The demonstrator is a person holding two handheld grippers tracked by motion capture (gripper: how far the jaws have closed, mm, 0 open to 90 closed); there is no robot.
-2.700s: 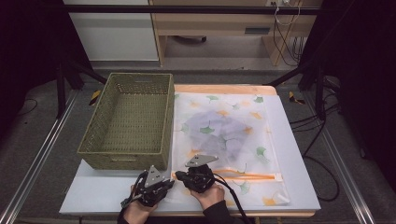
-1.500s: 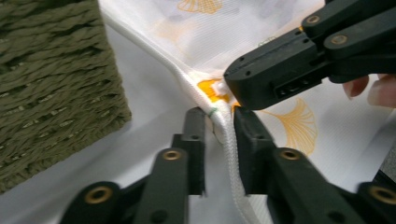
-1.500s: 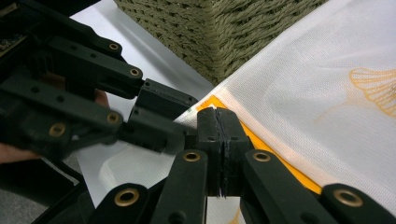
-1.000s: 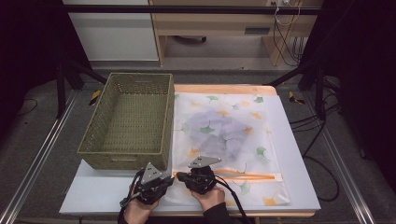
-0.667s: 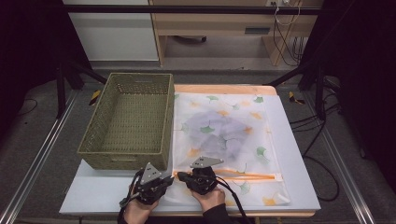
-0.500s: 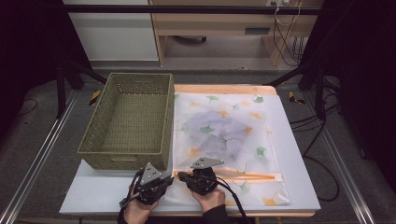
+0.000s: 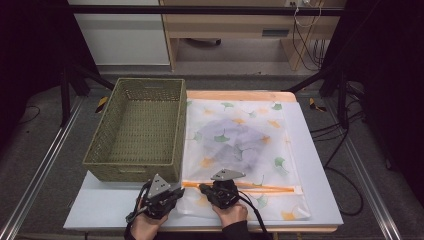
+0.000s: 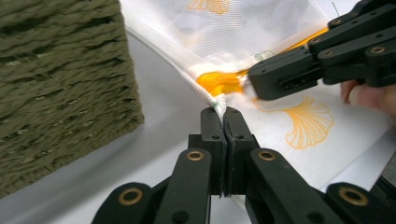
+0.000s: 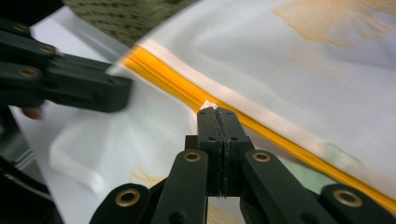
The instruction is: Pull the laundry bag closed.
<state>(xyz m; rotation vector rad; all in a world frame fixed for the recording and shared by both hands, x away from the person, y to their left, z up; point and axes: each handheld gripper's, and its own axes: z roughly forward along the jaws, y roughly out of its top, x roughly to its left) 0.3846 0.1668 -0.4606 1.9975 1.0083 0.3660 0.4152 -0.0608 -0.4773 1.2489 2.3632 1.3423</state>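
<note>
- Gripping the mesh laundry bag [image 7: 240, 150] at its near corner, the left tool [image 8: 223, 116] had its jaws fully together on the white seam just beside the end of the orange zipper [image 8: 219, 83]; a little fold of fabric stood up between the tips.
- The right tool [image 9: 217, 112] was likewise closed, pinching a small white tab, probably the zipper pull, right on the orange zipper line [image 9: 280, 135]; what exactly lay in the bite was too small to tell.
- The bag lay flat on the tabletop [image 7: 315, 150], ahead of both tools and to the right of the woven basket [image 7: 137, 127], with a greyish garment showing through its middle.
- In the high view the left tool [image 7: 160, 192] and right tool [image 7: 222, 187] sat close together at the bag's near edge, the basket just ahead of the left one.
- The step in hand looked like opening the zipper, so the left tool's job was to anchor: it needed to keep its bite and stay put while the other pulled.
- The right tool would do best travelling straight along the zipper line, away from the left tool, staying low so the pull did not slip free.
- Tension between the two should stay gentle; too much would bunch the thin mesh or drag the whole bag sideways.
</note>
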